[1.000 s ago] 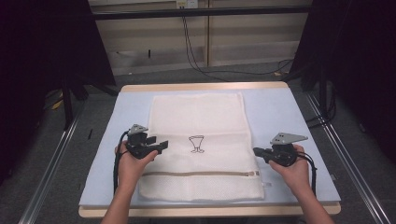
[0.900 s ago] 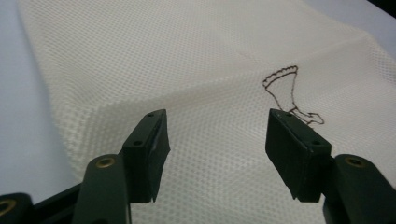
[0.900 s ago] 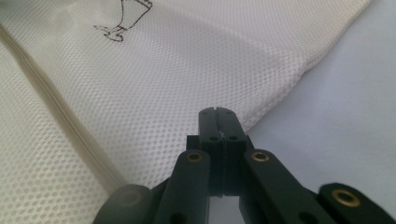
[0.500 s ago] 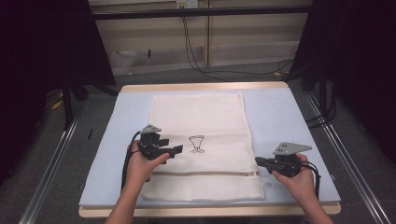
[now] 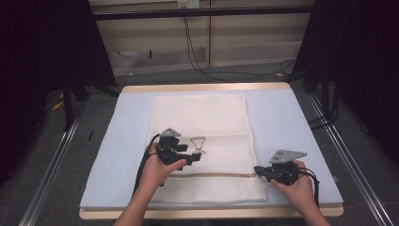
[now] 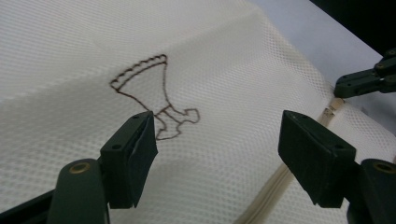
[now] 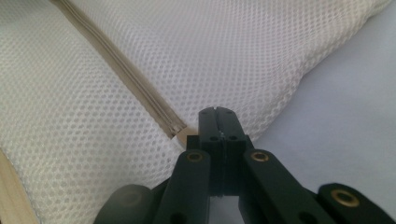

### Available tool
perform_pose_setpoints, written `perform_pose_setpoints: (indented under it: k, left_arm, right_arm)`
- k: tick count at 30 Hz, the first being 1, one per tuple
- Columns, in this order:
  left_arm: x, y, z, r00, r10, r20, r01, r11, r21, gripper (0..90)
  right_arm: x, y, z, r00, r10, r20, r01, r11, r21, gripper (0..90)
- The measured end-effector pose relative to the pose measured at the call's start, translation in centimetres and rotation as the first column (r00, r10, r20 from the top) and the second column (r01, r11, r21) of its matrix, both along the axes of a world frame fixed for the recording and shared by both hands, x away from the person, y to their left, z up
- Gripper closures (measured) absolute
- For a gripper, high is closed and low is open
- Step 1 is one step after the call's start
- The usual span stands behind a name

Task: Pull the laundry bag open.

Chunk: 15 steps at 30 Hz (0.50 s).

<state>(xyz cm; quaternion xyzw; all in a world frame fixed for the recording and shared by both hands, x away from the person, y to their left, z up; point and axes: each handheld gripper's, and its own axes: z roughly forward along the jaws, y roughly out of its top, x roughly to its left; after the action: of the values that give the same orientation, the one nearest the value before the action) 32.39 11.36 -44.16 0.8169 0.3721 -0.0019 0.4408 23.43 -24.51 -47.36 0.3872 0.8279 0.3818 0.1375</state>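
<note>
A white mesh bag (image 5: 202,117) lies flat on a pale blue mat (image 5: 282,113). A dark embroidered emblem (image 5: 198,143) marks its middle, and a beige zipper (image 5: 211,175) runs across near its front edge. My left gripper (image 5: 195,159) hovers over the bag just beside the emblem (image 6: 154,93). Its jaws have just been opening and stand open with nothing between them (image 6: 217,135). My right gripper (image 5: 256,169) is shut, its tips (image 7: 218,114) at the right end of the zipper (image 7: 121,65), right against the small beige end tab. Whether they pinch the tab I cannot tell.
The mat covers a wooden table (image 5: 207,87) whose front edge runs just below both hands. Bare mat lies left and right of the bag. Dark frame posts and cables stand on the floor beyond the table. The right gripper (image 6: 343,86) shows far off in the left gripper view.
My left hand has moved right, from the bag's left edge onto the bag beside the emblem, and its jaws stand wider. My right hand has slid nearer, down to the zipper's end.
</note>
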Motion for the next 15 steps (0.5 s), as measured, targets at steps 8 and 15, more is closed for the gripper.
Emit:
perform_pose_setpoints:
  k: [8, 15]
  left_arm:
    - [-1.6, -3.3, -0.5, 0.9874, -0.127, -0.094, 0.125, 0.9916, -0.035, 38.1]
    - [-2.8, -6.8, -1.4, 0.9542, -0.245, -0.171, 0.235, 0.9688, -0.08, 43.4]
  right_arm:
    - [-0.2, 0.4, -0.3, 0.9986, -0.02, -0.048, 0.022, 0.9988, 0.044, 90.0]
    - [0.0, 1.4, -0.1, 0.9989, 0.007, -0.047, -0.005, 0.9991, 0.042, 90.0]
